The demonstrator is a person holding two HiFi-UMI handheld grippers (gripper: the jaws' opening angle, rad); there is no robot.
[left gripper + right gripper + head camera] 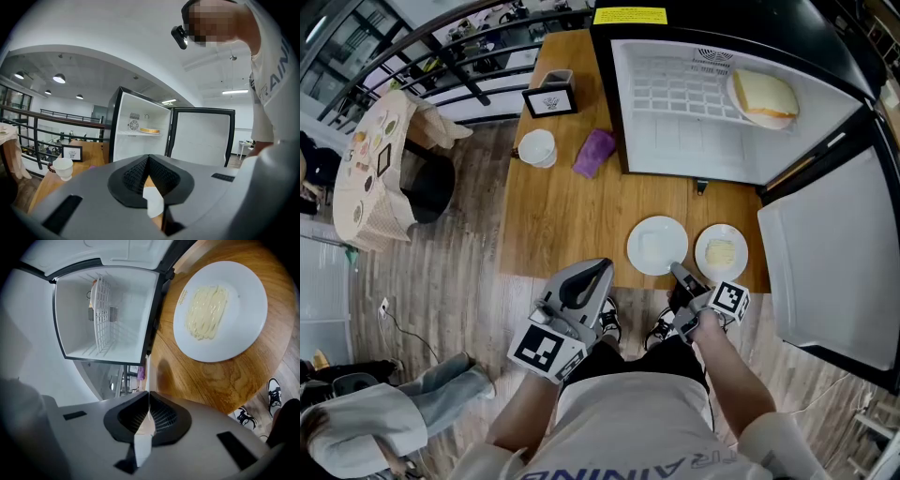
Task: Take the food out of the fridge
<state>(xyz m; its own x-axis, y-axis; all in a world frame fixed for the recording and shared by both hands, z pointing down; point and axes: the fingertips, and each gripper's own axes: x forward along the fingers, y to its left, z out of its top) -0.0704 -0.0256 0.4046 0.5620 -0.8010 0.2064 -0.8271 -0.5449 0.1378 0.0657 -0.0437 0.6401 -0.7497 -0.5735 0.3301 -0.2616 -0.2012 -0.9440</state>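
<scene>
The black fridge point(675, 159) stands open on the wooden table point(558, 220), with a plate of yellow-white food point(764, 97) on its wire shelf. Two white plates lie near the table's front edge. The right-hand plate point(721, 252) carries pale yellow food point(207, 310). My right gripper point(680, 274) is shut on the rim of the left-hand plate point(657, 246), which shows edge-on as a thin white line point(147, 373) running out of the jaws. My left gripper point(598, 269) hangs shut and empty off the table's front edge, pointing at the fridge point(140, 131).
A white cup point(536, 147), a purple cloth point(594, 153) and a small framed picture point(549, 99) sit on the table's far left. The fridge door point(830, 253) swings out at the right. A cloth-covered side table point(370, 169) and a railing lie further left.
</scene>
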